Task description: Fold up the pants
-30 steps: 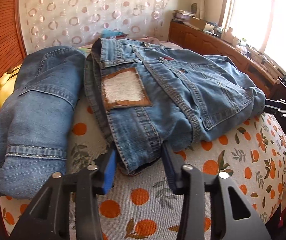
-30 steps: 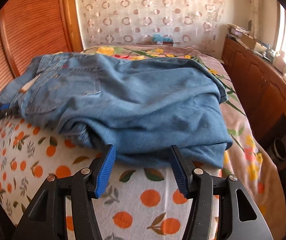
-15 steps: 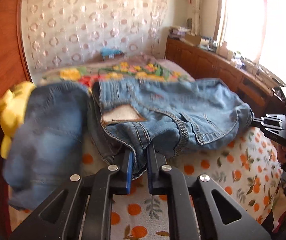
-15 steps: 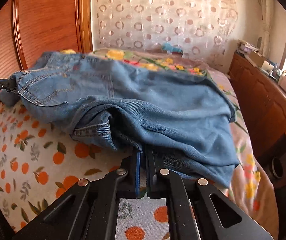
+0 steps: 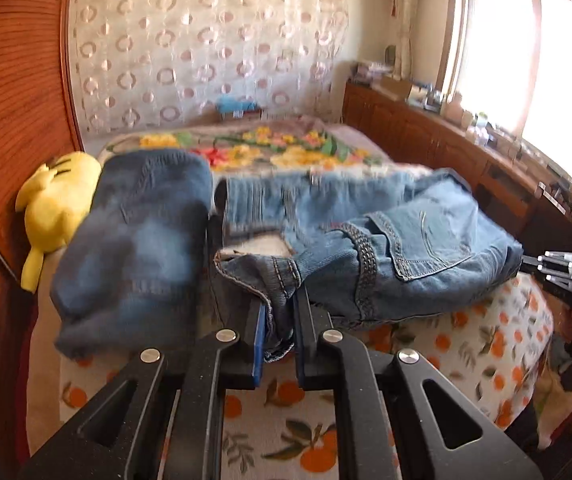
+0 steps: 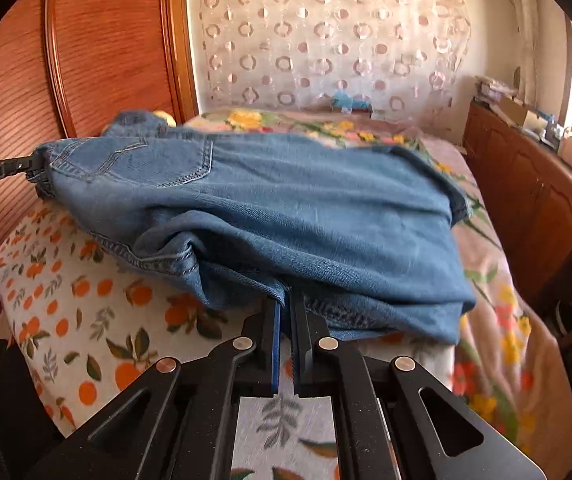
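Observation:
A pair of blue jeans (image 5: 386, 256) lies bunched on a bed with an orange-print cover (image 5: 466, 344). My left gripper (image 5: 279, 320) is shut on the waistband corner of the jeans and holds it lifted. My right gripper (image 6: 285, 312) is shut on the opposite folded edge of the jeans (image 6: 286, 208), also lifted off the cover (image 6: 85, 312). Each gripper shows at the far side of the other's view: the right one (image 5: 558, 268) and the left one (image 6: 1, 170).
A second folded pair of darker jeans (image 5: 137, 240) lies at the left beside a yellow plush toy (image 5: 53, 208). A wooden wall panel (image 6: 105, 40) is at the left, a wooden sideboard (image 6: 534, 184) with clutter under the window at the right. A floral blanket (image 5: 277, 152) covers the far bed.
Both grippers closed from open onto the jeans' edges a second ago and have since lifted the jeans upward off the bed cover.

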### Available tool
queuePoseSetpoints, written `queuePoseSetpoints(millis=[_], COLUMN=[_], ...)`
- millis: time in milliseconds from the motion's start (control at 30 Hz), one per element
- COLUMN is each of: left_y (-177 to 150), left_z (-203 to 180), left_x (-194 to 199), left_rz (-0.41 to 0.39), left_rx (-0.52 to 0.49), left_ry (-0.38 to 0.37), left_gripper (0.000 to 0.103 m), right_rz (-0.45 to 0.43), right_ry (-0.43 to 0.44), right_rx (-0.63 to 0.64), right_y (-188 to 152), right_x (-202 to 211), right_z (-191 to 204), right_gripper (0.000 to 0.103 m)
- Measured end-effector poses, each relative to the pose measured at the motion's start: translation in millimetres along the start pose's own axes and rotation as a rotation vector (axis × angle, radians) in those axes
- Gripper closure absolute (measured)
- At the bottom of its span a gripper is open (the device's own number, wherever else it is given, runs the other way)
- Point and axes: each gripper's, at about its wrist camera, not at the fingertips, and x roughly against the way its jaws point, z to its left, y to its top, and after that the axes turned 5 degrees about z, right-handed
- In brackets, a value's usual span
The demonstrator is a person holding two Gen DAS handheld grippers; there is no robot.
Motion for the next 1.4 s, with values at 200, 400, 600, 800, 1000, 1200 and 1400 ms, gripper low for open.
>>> queuePoseSetpoints(millis=[200,400,600,800,1000,1200,1400], left_y=[-27.8,-36.6,-38.2,-36.3,-39.7,-62.0,-66.2], left_z=[-2.3,-0.1,0.3,5.6,7.1,1.9,-2.0], left_x=[-24.3,-26.0,-23.8,-4.5,-0.7,-8.6,2.2], left_rz=[0.071,0.069,0.066,-0.027,-0.013,0.058,0.066], left_rx=[-0.007,0.017,0.019,0.062,0.057,0.02,-0.002], left_ry=[0.03,0.017,0.01,0.013,0.031,0.037,0.04], left_gripper=[0.089,0.088,0.088,0.089,0.089,0.087,0.072], right_rz=[-0.015,-0.038,0.029,-0.038,-0.04,0.013,-0.028], right_ry=[0.036,0.138,0.143,0.188,0.215,0.211,0.157], right_rx=[-0.078,-0.06,-0.095,-0.106,-0.102,-0.133,-0.137], right_y=[-6.9,-5.2,5.2,3.0,-27.2,-43.6,-34.7], right_x=[9.8,16.9,-23.1,5.3,32.4,20.0,41.0], right_z=[1.5,23.4,27.9,20.8,30.4,24.4,5.9], right_gripper=[0.08,0.07,0.07,0.097,0.097,0.096,0.09])
